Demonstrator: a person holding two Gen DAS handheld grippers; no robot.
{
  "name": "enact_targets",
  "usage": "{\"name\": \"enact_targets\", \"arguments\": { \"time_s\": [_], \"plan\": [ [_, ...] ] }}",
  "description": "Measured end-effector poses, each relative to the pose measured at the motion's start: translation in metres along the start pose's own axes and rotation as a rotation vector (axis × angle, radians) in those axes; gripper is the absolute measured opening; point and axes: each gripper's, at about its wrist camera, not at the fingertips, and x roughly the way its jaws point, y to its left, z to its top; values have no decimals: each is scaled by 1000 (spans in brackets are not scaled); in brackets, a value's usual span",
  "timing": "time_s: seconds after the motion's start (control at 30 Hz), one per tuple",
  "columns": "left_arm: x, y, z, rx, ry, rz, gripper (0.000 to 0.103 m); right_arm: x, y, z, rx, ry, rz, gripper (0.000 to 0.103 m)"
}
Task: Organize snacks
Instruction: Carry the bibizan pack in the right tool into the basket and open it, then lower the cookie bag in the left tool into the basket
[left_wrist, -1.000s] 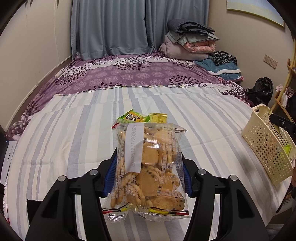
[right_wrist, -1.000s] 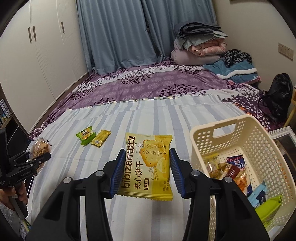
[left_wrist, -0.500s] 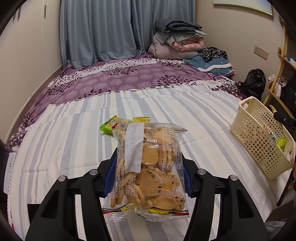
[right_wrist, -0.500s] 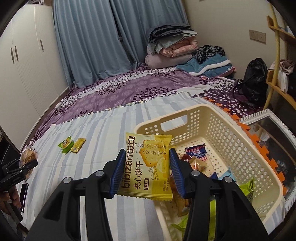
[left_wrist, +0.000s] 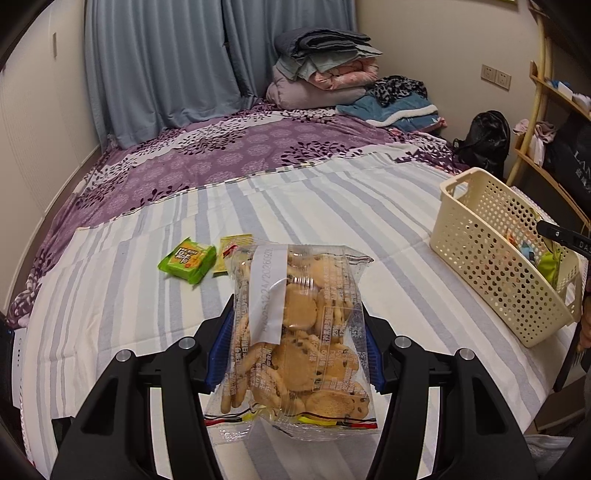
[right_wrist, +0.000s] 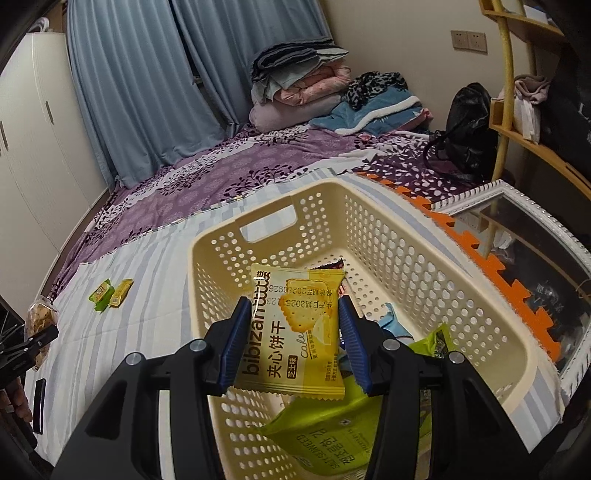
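Nearest in the right wrist view, the bottom of the cream basket (right_wrist: 369, 221) is mostly hidden by the right gripper (right_wrist: 291, 339) and the packets inside it. A green seaweed packet (right_wrist: 332, 439) lies in the basket under the gripper, and the other wrappers below are too covered to name. The right gripper's jaws are opening. The yellow cracker packet (right_wrist: 291, 332) is between the blue pads (right_wrist: 232, 343), and there is a small gap at the right pad, so I cannot tell if they press on it. One second ago this packet was clamped over the striped sheet (right_wrist: 122, 332), left of the basket; now it hangs above the inside of the basket.

In the left wrist view, the left gripper (left_wrist: 295, 350) is clamped on the clear biscuit bag (left_wrist: 295, 339). The bag hides the inner faces of the fingers and also part of a small yellow packet (left_wrist: 231, 247) behind it. A small green packet (left_wrist: 187, 259) lies on the sheet just beside the yellow one, well apart from the basket on its left. Compared with one second ago, the grip on the bag is the same, and the basket shows more fully and closer to the middle of this view. Its right end is cut off by the dark edge.
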Motion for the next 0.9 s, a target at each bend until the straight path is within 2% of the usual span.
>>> {"name": "enact_targets", "arguments": {
  "time_s": [0.03, 0.07, 0.17, 0.3, 0.43, 0.7, 0.9],
  "plan": [
    [0, -5, 1, 10, 1, -4, 59, 0, -3, 0, 5, 0, -2, 60],
    [1, -9, 3, 19, 2, -8, 59, 0, -7, -2, 10, -5, -7, 69],
    [3, -22, 6, 43, 6, -21, 59, -2, -13, -4, 9, -13, -23, 71],
    [8, -40, 9, 75, 18, -42, 59, -4, -24, -4, 32, -22, -22, 80],
    [12, -58, 12, 108, 26, -69, 59, -6, -35, -6, 52, -26, -27, 85],
    [17, -97, 28, 162, 27, -136, 59, -8, -49, -8, 72, -27, -11, 85],
    [21, -130, 47, 178, 31, -234, 59, -11, -55, -11, 75, -32, -3, 86]
  ]
}}
